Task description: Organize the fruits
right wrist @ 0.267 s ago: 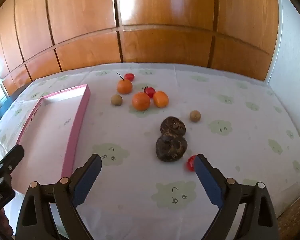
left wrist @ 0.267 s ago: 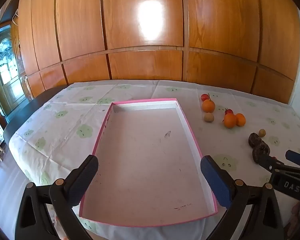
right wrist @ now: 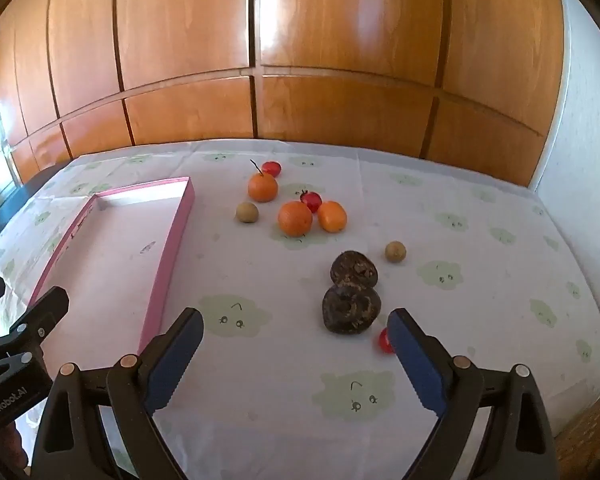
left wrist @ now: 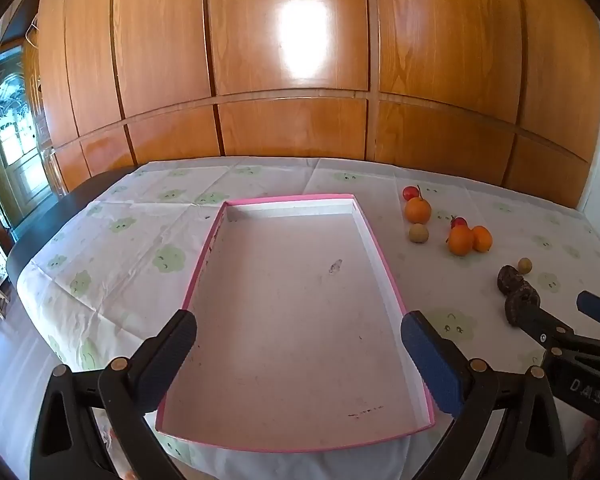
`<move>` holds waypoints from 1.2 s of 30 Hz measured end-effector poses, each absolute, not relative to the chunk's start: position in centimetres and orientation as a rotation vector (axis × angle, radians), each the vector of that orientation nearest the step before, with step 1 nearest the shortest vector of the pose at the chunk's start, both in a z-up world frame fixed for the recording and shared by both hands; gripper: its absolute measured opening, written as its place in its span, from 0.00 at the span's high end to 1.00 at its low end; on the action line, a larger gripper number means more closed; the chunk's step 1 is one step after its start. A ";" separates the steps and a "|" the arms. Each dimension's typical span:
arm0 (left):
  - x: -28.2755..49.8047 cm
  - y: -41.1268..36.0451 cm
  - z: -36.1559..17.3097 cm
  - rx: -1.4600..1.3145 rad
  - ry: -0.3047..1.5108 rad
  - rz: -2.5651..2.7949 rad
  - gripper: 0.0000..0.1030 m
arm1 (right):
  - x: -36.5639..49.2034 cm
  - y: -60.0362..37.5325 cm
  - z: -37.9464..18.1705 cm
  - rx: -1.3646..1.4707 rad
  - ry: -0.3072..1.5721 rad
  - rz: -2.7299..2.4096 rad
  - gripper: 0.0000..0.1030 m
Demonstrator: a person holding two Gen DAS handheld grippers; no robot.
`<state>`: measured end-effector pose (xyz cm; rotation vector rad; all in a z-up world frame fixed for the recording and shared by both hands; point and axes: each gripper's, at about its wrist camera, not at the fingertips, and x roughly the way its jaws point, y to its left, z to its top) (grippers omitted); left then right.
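Left wrist view: the left gripper point(left wrist: 298, 344) hovers over the pink-rimmed box lid point(left wrist: 380, 256), jaws wide and holding nothing. The lid holds no fruit, so sorting appears not yet begun. All fruit lies on the desk point(left wrist: 140, 216) to the lid's right.

Right wrist view: the right gripper point(right wrist: 296, 344) has its jaws wide and empty, near the closer dark wrinkled fruit point(right wrist: 351, 309), possibly passion fruit. A second dark fruit point(right wrist: 354, 268) touches it. Three oranges point(right wrist: 295, 218), red cherry tomatoes point(right wrist: 311, 201) and two small tan fruits point(right wrist: 247, 212) lie scattered beyond. Everything remains to be moved.
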<state>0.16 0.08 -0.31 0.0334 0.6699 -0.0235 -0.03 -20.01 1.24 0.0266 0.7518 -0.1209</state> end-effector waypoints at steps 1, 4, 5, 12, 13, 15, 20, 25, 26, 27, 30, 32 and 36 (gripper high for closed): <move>0.0 0.0 -0.2 0.035 0.668 -0.023 0.00 | 0.1 -20.1 1.3 0.029 0.754 -0.114 0.08; -0.1 0.1 -0.1 0.045 0.662 -0.020 0.00 | 0.4 -20.0 2.0 0.032 0.758 -0.107 0.08; -0.3 0.0 -0.2 0.054 0.657 -0.019 0.00 | 0.6 -20.0 2.3 0.034 0.761 -0.105 0.08; -0.8 -0.1 0.8 0.083 0.610 -0.001 0.00 | -0.4 -20.0 1.6 0.042 0.726 -0.104 0.08; -0.9 0.0 0.9 0.084 0.603 0.004 0.00 | -0.4 -19.9 1.7 0.041 0.721 -0.104 0.08; -1.1 0.2 1.2 0.084 0.590 0.011 0.00 | -0.5 -19.9 1.8 0.039 0.714 -0.105 0.08; -1.2 0.5 1.6 0.073 0.582 0.020 0.00 | -0.5 -19.8 1.9 0.038 0.708 -0.103 0.08; -1.1 0.5 1.9 0.070 0.581 0.024 0.00 | -0.6 -19.8 2.0 0.034 0.699 -0.101 0.08; -1.1 0.5 1.9 0.069 0.582 0.022 0.00 | -0.6 -19.7 2.1 0.033 0.697 -0.101 0.08; -1.1 0.5 1.9 0.068 0.581 0.023 0.00 | -0.7 -19.7 2.1 0.032 0.694 -0.101 0.08; -1.1 0.5 1.9 0.069 0.583 0.022 0.00 | -0.7 -19.6 2.2 0.030 0.691 -0.102 0.08; -1.1 0.4 1.9 0.068 0.585 0.022 0.00 | -0.7 -19.6 2.2 0.028 0.691 -0.103 0.08; -1.0 0.4 1.9 0.067 0.593 0.019 0.00 | -0.7 -19.4 2.2 0.026 0.693 -0.103 0.08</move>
